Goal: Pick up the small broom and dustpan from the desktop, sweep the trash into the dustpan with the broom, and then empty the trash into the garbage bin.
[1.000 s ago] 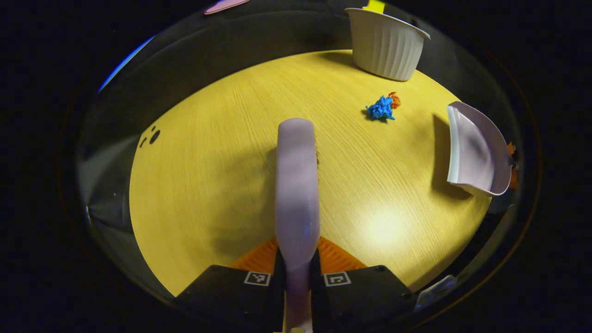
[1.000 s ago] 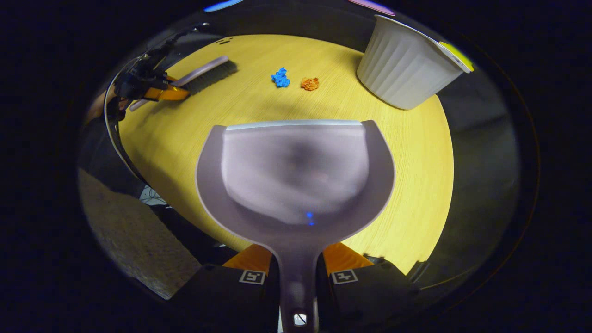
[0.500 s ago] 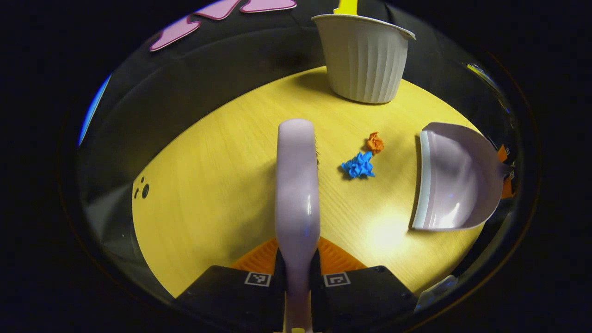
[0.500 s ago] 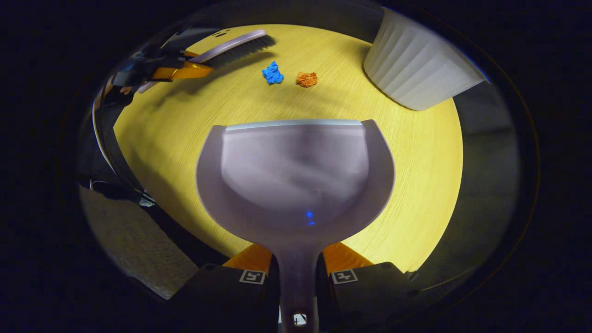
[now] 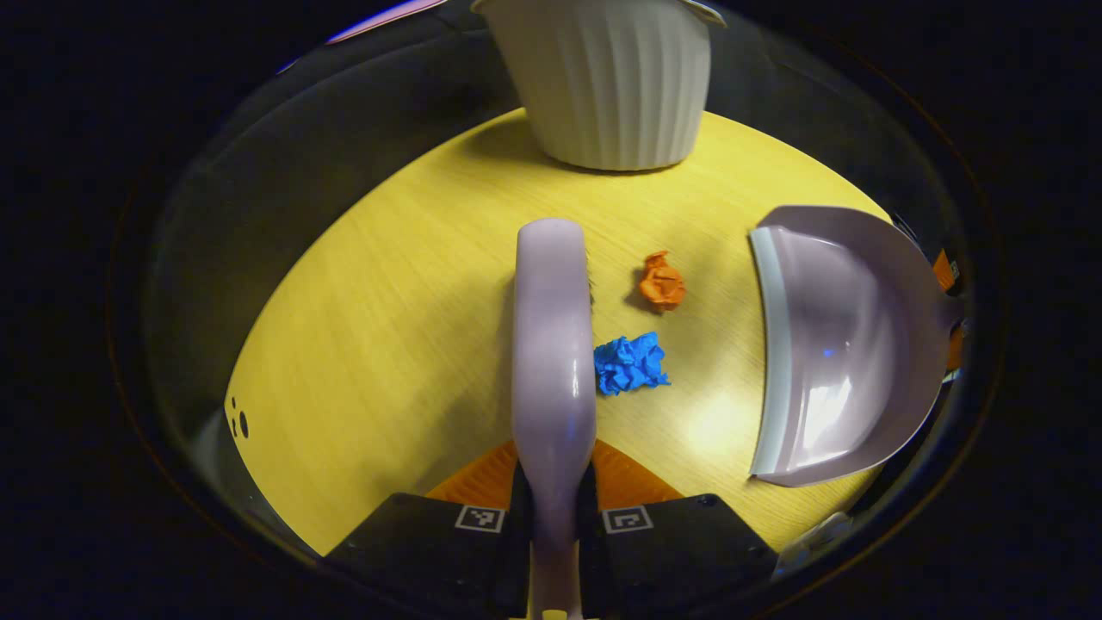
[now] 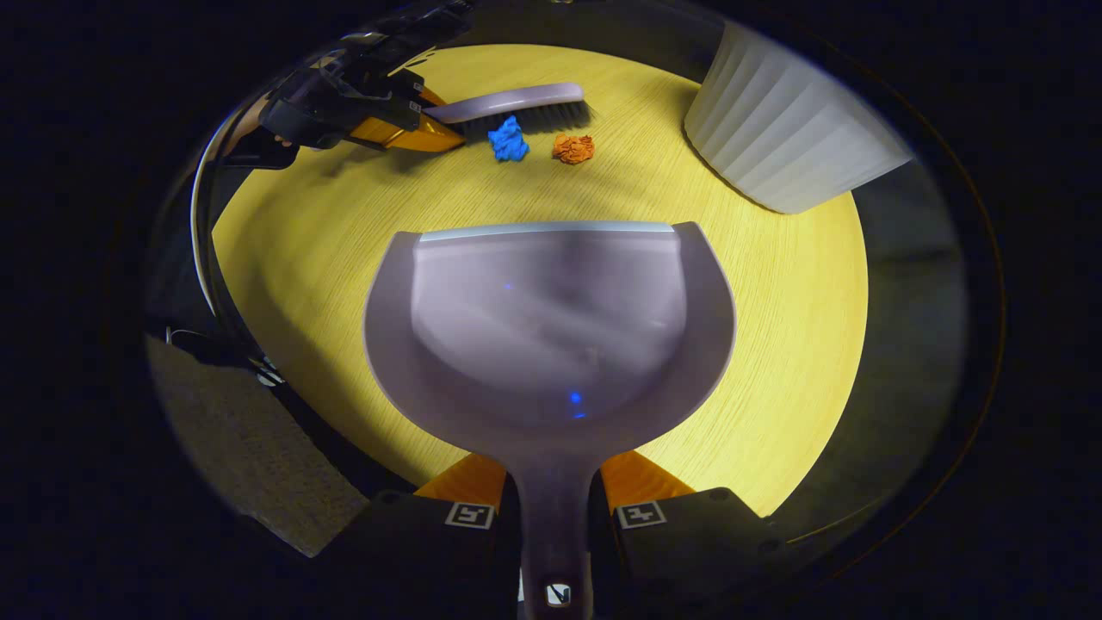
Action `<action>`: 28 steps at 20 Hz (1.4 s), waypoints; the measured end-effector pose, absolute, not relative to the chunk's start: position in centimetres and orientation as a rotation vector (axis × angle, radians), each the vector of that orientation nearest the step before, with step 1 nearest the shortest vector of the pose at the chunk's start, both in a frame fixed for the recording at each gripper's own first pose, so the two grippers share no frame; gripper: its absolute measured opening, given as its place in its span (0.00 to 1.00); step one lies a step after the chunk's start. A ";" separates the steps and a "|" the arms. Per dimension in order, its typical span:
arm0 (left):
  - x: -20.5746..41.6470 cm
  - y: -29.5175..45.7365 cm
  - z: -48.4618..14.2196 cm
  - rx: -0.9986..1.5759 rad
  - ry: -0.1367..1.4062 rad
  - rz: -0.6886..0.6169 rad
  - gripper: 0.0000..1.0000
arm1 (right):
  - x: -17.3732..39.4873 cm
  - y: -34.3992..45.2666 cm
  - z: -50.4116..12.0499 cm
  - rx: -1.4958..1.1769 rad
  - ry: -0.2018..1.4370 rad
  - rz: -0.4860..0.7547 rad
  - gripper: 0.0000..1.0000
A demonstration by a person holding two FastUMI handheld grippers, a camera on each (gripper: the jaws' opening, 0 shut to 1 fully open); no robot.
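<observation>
Wood-grain desktop point(image 5: 370, 344): yellow surface that carried every item at this moment.
Left gripper point(image 5: 551, 508): clenched on the broom handle, both fingers pressing its sides at the bottom of the left gripper view.
Broom point(image 5: 553, 344): pale lilac back ran up the middle of the left gripper view; in the right gripper view its dark bristles point(image 6: 529, 112) lay along the far side of the trash, low over the desktop; contact could not be told.
Blue scrap point(image 5: 630, 363): crumpled, just beside the broom, on the side that faced the dustpan.
Orange scrap point(image 5: 662, 282): crumpled, near the blue one and apart from it, between broom and dustpan.
Dustpan point(image 5: 839, 344): lip turned toward the scraps, well short of them.
Right gripper point(image 6: 553, 517): clamped on the dustpan handle.
Garbage bin point(image 5: 607, 82): ribbed white tub, upright at the far edge.
Step judged: start of the sweep toward the pan.
Risk: the light scraps could roll sideways off the bristle ends if the stroke ran askew.
Risk: a lip held off the wood could let paper slide beneath it.
</observation>
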State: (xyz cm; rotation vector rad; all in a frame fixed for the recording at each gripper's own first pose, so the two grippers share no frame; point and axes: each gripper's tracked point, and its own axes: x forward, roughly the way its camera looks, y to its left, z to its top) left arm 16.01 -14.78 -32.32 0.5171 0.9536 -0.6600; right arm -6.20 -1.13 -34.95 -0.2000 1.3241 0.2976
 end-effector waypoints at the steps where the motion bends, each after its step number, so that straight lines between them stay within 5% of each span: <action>1: 15.4 -15.7 -32.2 0.517 0.965 -0.696 0.29 | -5.8 -1.4 -35.1 -0.198 1.320 0.300 0.36; 5: 12.3 -18.6 -31.6 0.480 1.020 -0.827 0.27 | -6.1 -1.5 -35.3 -0.201 1.289 0.311 0.33; 6: 11.4 -19.5 -31.5 0.456 1.044 -0.861 0.27 | -6.1 -1.6 -35.5 -0.209 1.276 0.317 0.40; 8: 10.0 -20.6 -31.4 0.414 1.088 -0.908 0.27 | -6.2 -1.7 -36.0 -0.211 1.261 0.319 0.33; 11: 7.9 -21.6 -30.3 0.276 1.172 -0.955 0.27 | -6.6 -1.9 -36.9 -0.174 1.246 0.301 0.40; 15: 5.9 -21.3 -29.1 0.128 1.222 -0.976 0.27 | -6.8 -1.8 -37.3 -0.173 1.222 0.296 0.36; 28: 6.7 -7.8 -23.3 0.134 0.958 -0.573 0.27 | -7.3 -3.2 -31.6 0.009 1.146 0.107 0.36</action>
